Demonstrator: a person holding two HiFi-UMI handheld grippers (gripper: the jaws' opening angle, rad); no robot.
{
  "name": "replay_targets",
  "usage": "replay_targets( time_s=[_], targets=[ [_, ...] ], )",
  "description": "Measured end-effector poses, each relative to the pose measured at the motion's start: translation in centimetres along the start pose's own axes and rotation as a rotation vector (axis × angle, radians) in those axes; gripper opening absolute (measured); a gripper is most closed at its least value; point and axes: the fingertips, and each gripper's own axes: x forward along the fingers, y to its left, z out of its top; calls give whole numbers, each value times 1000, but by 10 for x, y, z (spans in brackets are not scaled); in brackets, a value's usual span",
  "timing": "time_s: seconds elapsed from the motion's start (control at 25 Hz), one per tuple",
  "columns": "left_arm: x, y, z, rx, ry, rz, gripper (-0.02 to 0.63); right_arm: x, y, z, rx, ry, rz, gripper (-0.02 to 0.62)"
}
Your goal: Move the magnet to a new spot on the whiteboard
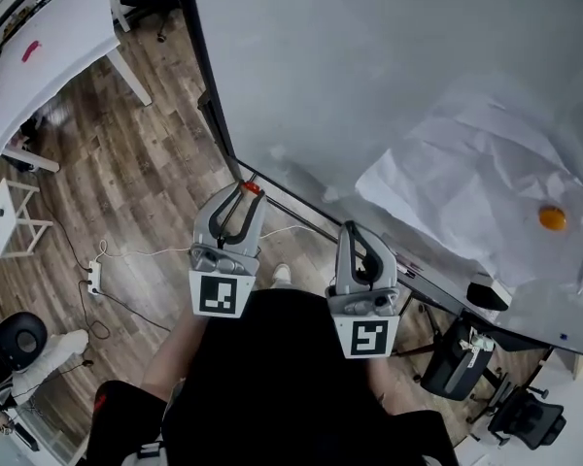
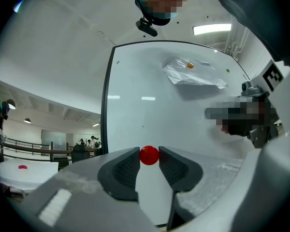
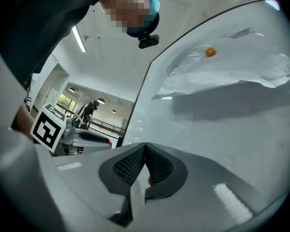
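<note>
Head view: the left gripper (image 1: 245,195) is up at the near left edge of the whiteboard (image 1: 369,66), with the red magnet (image 1: 253,189) at its tips. The right gripper (image 1: 349,229) hangs just beside it, well apart from the crumpled paper (image 1: 466,178) and the orange magnet (image 1: 552,218) off to the right.

Left gripper view: both pads pinch the red magnet across its sides, with the board behind it. Whether it touches the board, I cannot tell. It looks small, light, hard and glossy, so probably slippery. A pinch across its widest part seems the safest hold.

Right gripper view: jaws pressed together, nothing between them.
</note>
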Motion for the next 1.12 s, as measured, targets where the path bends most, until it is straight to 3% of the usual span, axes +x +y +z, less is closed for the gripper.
replay_targets(
  time_s=[0.68, 0.92, 1.12],
  targets=[
    [34, 0, -7, -12, -22, -115, 130, 1, -4, -2, -8, 38, -137, 2],
    [43, -3, -24, -72, 48, -135, 130, -3, -8, -5, -8, 59, -181, 2],
    [56, -5, -21, -26, 3, -140, 130, -7, -12, -7, -10, 70, -207, 2]
  ],
)
